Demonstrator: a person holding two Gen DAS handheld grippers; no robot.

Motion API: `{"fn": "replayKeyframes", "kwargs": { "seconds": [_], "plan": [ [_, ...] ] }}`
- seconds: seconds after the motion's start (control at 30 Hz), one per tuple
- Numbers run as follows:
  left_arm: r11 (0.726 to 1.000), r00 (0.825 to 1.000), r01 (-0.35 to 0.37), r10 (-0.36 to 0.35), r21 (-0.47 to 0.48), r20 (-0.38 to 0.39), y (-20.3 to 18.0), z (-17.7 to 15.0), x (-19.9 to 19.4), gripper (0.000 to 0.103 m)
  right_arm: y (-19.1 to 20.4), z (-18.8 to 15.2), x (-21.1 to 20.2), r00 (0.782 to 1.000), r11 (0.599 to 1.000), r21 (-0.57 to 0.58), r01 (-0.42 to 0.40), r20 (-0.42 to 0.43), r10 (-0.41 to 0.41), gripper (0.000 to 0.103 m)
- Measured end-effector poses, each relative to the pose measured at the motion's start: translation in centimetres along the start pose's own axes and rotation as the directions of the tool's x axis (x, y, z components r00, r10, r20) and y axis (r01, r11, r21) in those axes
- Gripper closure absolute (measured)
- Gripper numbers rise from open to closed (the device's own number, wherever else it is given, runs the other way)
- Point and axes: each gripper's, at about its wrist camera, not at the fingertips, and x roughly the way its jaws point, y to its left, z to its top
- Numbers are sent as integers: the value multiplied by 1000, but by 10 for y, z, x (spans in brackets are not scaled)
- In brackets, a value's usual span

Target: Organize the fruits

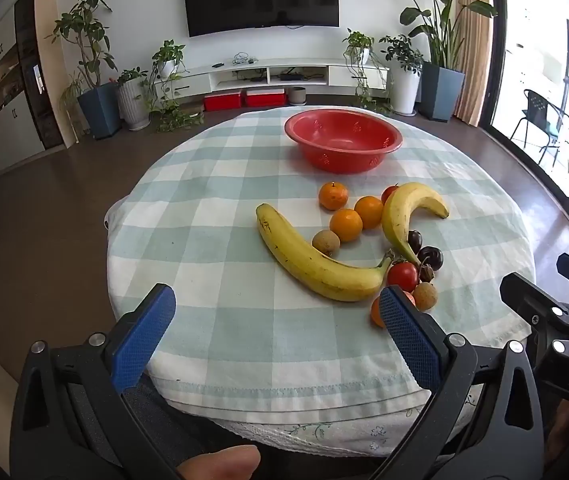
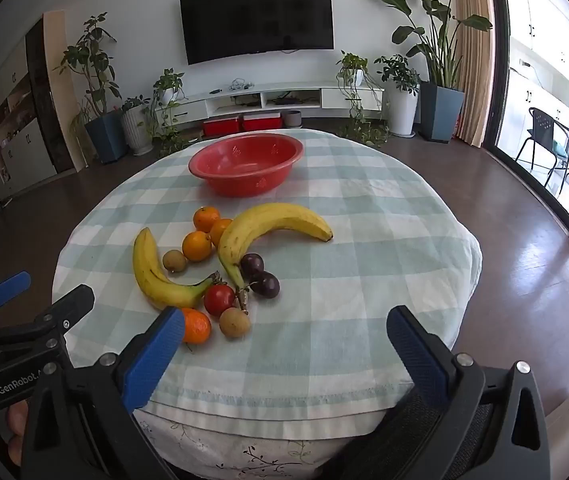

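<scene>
the worktop (image 2: 364, 280) is ahead of both spread, empty jaws. the red bowl (image 2: 246, 164), far beyond them, probably awaits fruit. bananas (image 1: 316, 260), oranges (image 1: 346, 224) and a tomato (image 2: 219, 300) cluster just past the jaws, untouched.

"DAS" | right tongs (image 1: 564, 304) body || "GenRobot." | left tongs (image 2: 8, 284) body
</scene>
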Motion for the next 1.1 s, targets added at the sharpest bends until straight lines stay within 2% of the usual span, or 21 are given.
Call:
{"fn": "replayKeyframes", "kwargs": {
  "seconds": [0.13,1.1],
  "plan": [
    [1000,1000,-19,19,9,1,-1,0,0,0,1,-1,0,1000,1000,-2,3,0,-3,0],
    [1000,1000,-6,6,5,1,0,0,0,0,4,-2,1,1000,1000,-11,10,1,-10,0]
  ]
}}
